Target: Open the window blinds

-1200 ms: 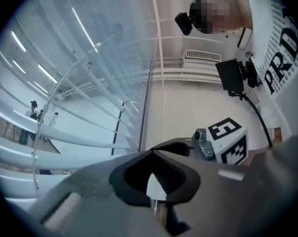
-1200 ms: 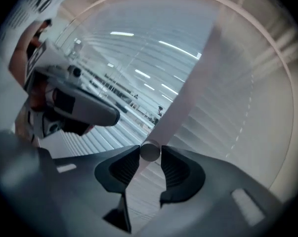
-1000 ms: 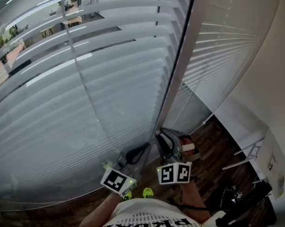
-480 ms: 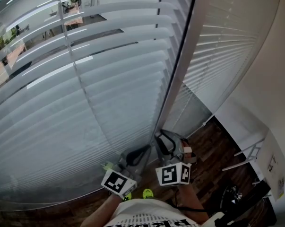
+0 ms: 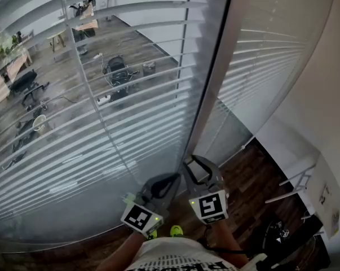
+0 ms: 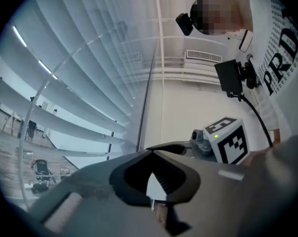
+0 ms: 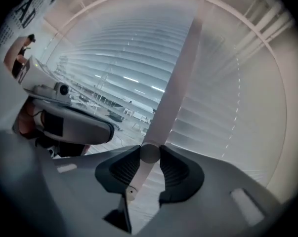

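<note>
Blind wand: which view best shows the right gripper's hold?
Right gripper view: the right gripper's jaws, which have just been closing, clamp the wand. Head view shows the grip small, from behind; left gripper view misses it.

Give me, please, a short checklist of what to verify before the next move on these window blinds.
1. Right gripper grips the tilt wand: ok. Its jaws have just been closing, and the wand sits between the pads.
2. Left blind slats tilted open: ok. The office floor shows between them.
3. Right blind slats tilted open: not ok. They look closed.
4. Left gripper free to help: cannot tell. Its jaw tips are together; whether anything is pinched is unclear.
</note>
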Demonstrator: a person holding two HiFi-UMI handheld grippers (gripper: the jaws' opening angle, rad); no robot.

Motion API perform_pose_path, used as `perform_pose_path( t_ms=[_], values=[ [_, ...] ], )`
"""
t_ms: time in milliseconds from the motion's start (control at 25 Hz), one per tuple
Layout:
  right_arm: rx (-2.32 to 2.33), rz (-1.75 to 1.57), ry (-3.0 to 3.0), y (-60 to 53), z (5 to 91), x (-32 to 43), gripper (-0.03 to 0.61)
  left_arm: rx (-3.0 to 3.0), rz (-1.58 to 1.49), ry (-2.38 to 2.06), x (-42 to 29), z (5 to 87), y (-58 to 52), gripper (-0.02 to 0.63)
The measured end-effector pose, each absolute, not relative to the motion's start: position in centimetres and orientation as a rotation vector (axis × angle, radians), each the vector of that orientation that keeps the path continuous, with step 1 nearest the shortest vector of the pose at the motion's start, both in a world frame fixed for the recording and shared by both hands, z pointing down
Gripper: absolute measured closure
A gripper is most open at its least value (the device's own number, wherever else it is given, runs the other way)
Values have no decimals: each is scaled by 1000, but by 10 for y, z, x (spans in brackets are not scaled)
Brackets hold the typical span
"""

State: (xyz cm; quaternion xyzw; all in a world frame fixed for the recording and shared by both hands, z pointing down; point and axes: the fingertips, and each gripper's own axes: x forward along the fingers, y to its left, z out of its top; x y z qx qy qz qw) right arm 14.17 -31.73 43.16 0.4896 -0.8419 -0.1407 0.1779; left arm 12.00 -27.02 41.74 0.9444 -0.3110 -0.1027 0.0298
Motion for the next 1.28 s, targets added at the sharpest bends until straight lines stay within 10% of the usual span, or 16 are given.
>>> perform_pose_path(
  t_ms=[1280],
  values=[
    [1526, 70, -2527, -322, 440, 153, 456, 2943, -309, -930, 127, 420, -272, 623]
  ],
)
